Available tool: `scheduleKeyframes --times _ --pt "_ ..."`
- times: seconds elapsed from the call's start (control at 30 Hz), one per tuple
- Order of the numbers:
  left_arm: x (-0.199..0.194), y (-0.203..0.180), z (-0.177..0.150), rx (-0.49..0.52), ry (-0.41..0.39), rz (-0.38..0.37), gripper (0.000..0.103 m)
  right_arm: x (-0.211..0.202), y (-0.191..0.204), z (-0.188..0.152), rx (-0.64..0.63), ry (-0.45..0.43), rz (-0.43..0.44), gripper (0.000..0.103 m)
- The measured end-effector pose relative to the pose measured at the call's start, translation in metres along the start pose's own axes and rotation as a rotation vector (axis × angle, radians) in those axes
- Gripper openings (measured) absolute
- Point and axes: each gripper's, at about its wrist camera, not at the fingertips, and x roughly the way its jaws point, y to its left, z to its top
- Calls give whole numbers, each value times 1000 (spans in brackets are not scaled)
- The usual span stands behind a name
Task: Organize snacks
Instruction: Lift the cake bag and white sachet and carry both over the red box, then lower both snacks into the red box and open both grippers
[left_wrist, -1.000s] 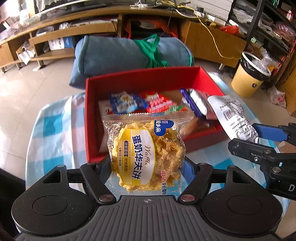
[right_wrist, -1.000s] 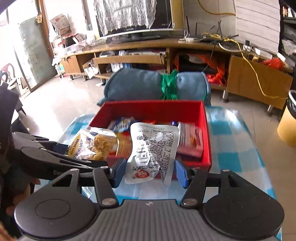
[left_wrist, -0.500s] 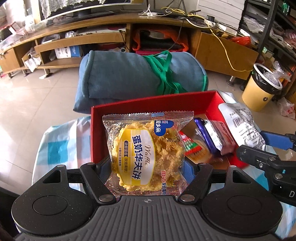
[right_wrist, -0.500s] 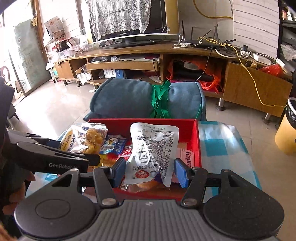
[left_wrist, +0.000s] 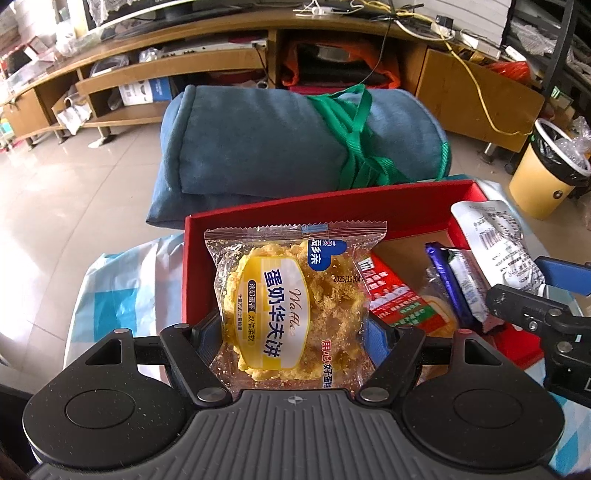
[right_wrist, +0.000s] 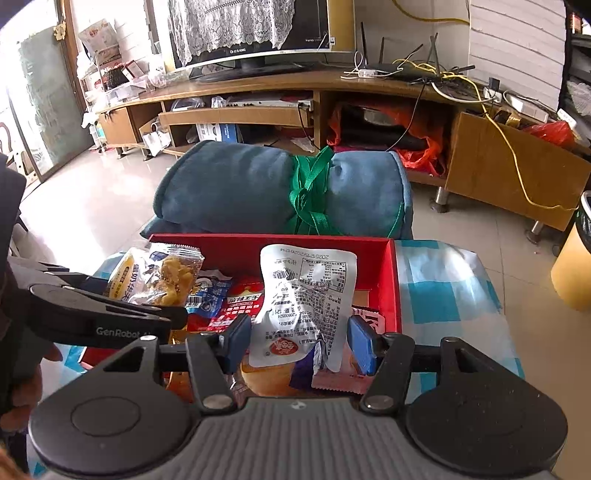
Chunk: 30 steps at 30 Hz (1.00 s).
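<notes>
**Two packets hanging over the red box, ready to go in**

The left gripper (left_wrist: 293, 328) is grasping a clear waffle packet (left_wrist: 295, 299) by its lower end, the jaws clenched on both sides of the wrapper so that the packet is standing upright, its long axis running up and away from the jaws. The right gripper (right_wrist: 295, 341) is holding a white pouch (right_wrist: 304, 302) in the same way, pads pressing on the crumpled lower part, the printed back facing the camera and the top edge pointing away.

Both packets are hanging above the red box (left_wrist: 332, 206), which is sitting on a surface covered by a blue checked cloth (right_wrist: 443, 288). The box is already carrying other snacks, among them a red carton (left_wrist: 395, 295) and a blue-and-white wrapper (left_wrist: 454, 280). A rolled blue blanket (right_wrist: 258, 188) tied with a green strap is lying just behind the far wall of the box.

The relation that matters is this: the box interior is lying straight below and ahead of each pair of jaws. The waffle packet is sitting over the left end of the box, the pouch over the right end, so each hand is nearer its own side. Judging by that, lowering and releasing looks like the step in hand, with the packets needing to tip flat to fit among the others.
</notes>
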Motion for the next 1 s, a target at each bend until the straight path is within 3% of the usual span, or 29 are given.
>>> scheduleKeyframes --times 1.0 --pt "34 -3 1 -4 61 50 80 44 3 -6 -34 103 -13 53"
